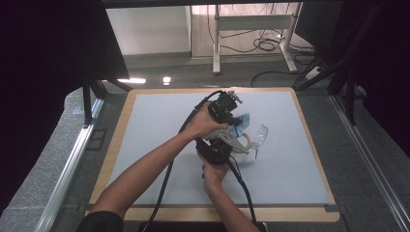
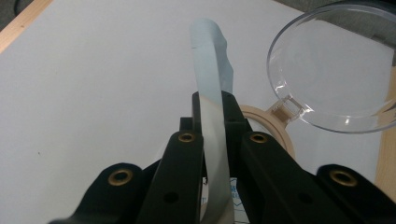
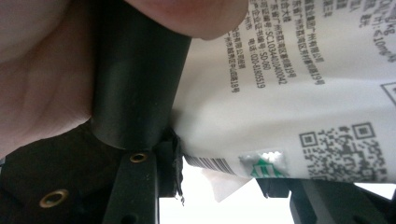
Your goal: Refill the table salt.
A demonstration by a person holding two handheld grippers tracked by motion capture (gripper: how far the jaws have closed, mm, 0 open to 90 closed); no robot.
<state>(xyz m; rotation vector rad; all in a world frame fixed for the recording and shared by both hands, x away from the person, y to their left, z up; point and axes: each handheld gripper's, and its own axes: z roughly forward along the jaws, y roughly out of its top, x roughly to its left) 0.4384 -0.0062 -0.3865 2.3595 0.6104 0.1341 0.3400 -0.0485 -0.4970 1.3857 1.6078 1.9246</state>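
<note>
Both grippers sit mid-table over the grey mat (image 1: pixel 159 145), nearly touching each other.

Left gripper (image 2: pixel 212 105): jaws together, clamped on a thin pale blue strip (image 2: pixel 210 60), apparently the torn-off top edge of the sachet. The strip stands on edge between the jaws, long axis running away from the jaws toward the far side.

Right gripper (image 3: pixel 219 186): jaws partly closed around the white printed sachet (image 3: pixel 289 102); barcode and QR code face its camera. The grip looks firm, but pad contact is hidden, so that is a judgement. The sachet lies across the jaws, just near of the left gripper, whose black body crosses the right gripper view at close range.

The coming move turns on the strip-to-sachet line: the pull looks to go along the sachet's top edge, the left gripper drawing away from the right.

Around: a beige cup (image 2: pixel 275 128) with its clear hinged lid (image 2: pixel 331 70) flipped open, just right of the grippers. It is close enough that a sideways tear could knock it.
</note>
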